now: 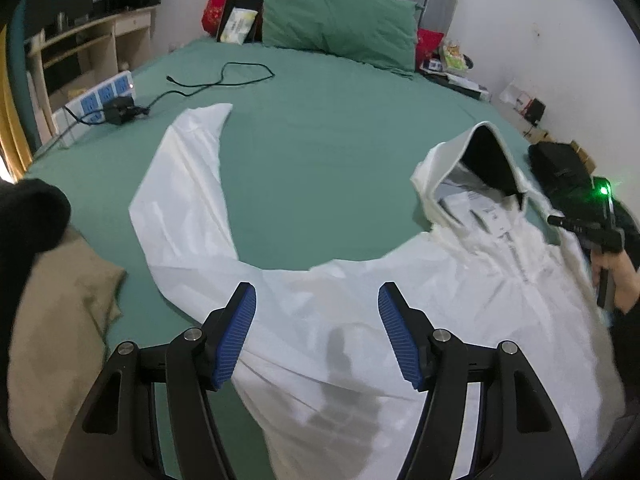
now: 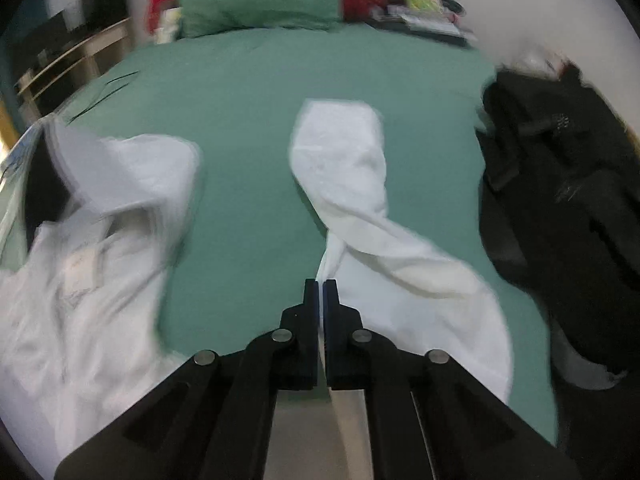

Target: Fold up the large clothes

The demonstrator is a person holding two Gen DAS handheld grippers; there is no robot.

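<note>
A white hooded jacket (image 1: pixel 320 312) lies spread on the green bed (image 1: pixel 320 152). Its left sleeve (image 1: pixel 184 184) stretches away across the sheet and its hood (image 1: pixel 480 160) stands up at the right. My left gripper (image 1: pixel 317 300) is open and empty just above the jacket's body. In the right wrist view my right gripper (image 2: pixel 321 284) is shut on the jacket's right sleeve (image 2: pixel 352 200), which runs twisted away over the sheet. The jacket's body and hood (image 2: pixel 88 220) lie at the left there. The right gripper also shows at the edge of the left wrist view (image 1: pixel 600 236).
A green pillow (image 1: pixel 340 20) and red pillows lie at the headboard. A black cable (image 1: pixel 224 80) and a power strip (image 1: pixel 100 100) lie at the far left. A beige cloth (image 1: pixel 60 312) is near left. A black bag (image 2: pixel 560 200) sits at the bed's right edge.
</note>
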